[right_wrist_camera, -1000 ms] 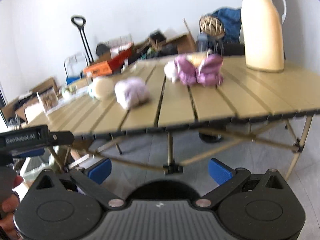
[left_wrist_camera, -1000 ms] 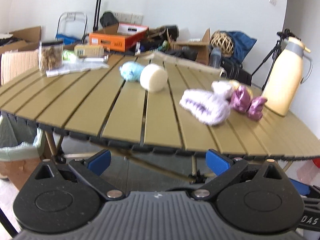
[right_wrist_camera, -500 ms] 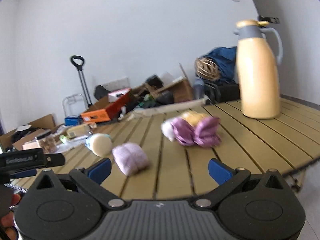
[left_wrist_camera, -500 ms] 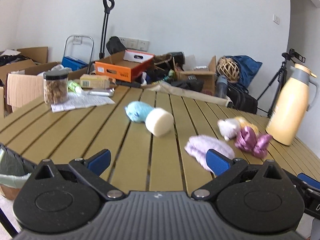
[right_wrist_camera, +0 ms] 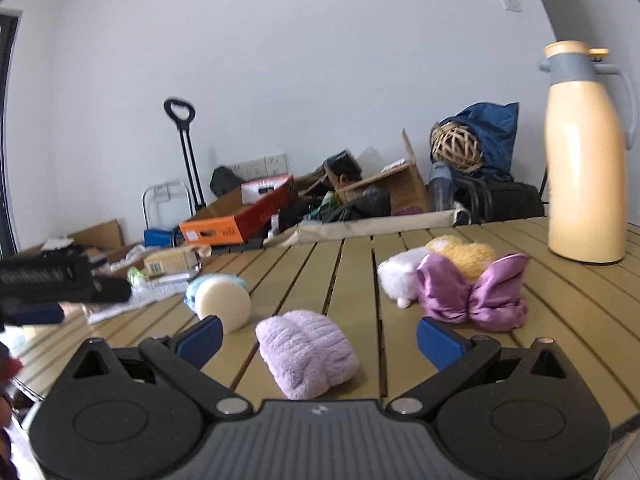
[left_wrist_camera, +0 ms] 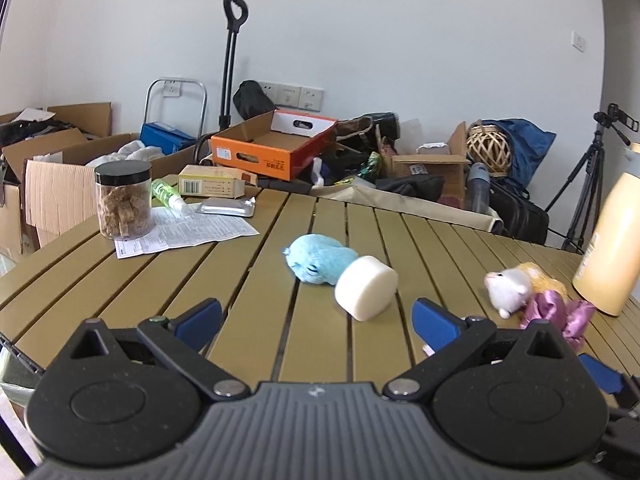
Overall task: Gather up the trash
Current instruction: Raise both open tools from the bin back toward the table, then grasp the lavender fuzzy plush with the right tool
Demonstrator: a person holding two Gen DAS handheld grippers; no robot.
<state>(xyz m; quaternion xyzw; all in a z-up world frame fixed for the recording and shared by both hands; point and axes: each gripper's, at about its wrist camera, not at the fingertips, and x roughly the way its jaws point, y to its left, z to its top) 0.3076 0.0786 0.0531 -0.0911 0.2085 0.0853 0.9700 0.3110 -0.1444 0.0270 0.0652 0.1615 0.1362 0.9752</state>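
On the slatted olive table point(left_wrist_camera: 256, 280) lie a blue plush point(left_wrist_camera: 318, 258), a white foam cylinder point(left_wrist_camera: 366, 292), a white and yellow plush point(left_wrist_camera: 516, 282) and a purple satin bow point(left_wrist_camera: 560, 312). A printed paper sheet point(left_wrist_camera: 188, 230), a silver foil pack point(left_wrist_camera: 228, 207) and a green bottle point(left_wrist_camera: 166, 194) rest at the far left. My left gripper point(left_wrist_camera: 318, 318) is open above the table's near part, empty. My right gripper point(right_wrist_camera: 318, 338) is open, with a lilac fluffy cloth point(right_wrist_camera: 306, 352) lying on the table between its fingers. The white cylinder point(right_wrist_camera: 222, 304) and bow point(right_wrist_camera: 476, 292) flank it.
A jar of brown snacks point(left_wrist_camera: 124, 200) stands at the table's left. A tall cream thermos point(right_wrist_camera: 586, 156) stands at the right. Behind the table the floor holds cardboard boxes point(left_wrist_camera: 60, 160), an orange box point(left_wrist_camera: 272, 146), a trolley point(left_wrist_camera: 230, 64), a tripod point(left_wrist_camera: 584, 184) and bags.
Both grippers have risen from below the table edge to above its top and moved forward over it. The lilac cloth now sits between the right fingers.
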